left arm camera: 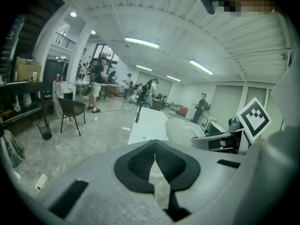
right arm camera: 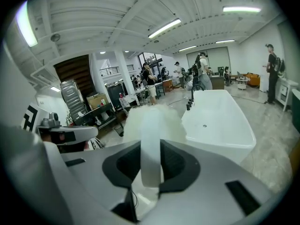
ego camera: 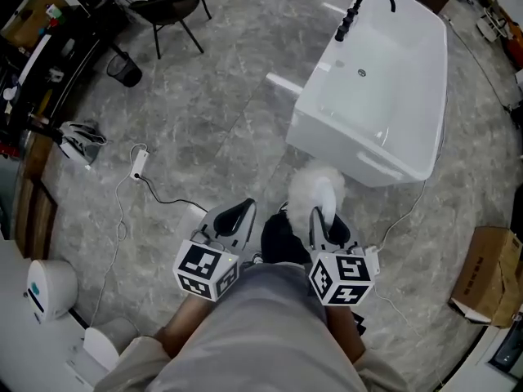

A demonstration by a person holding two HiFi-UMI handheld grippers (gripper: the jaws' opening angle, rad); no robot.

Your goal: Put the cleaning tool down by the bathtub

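Head view, cleaning tool (ego camera: 315,188) in right gripper (ego camera: 324,220), long axis toward bathtub (ego camera: 343,149)

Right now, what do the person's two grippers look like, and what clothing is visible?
The left gripper and right gripper look the same: light grey moulded shells with black textured pads inside the jaws. Each carries a white cube with black square markers, the left cube and the right cube. The person wears a light grey garment.
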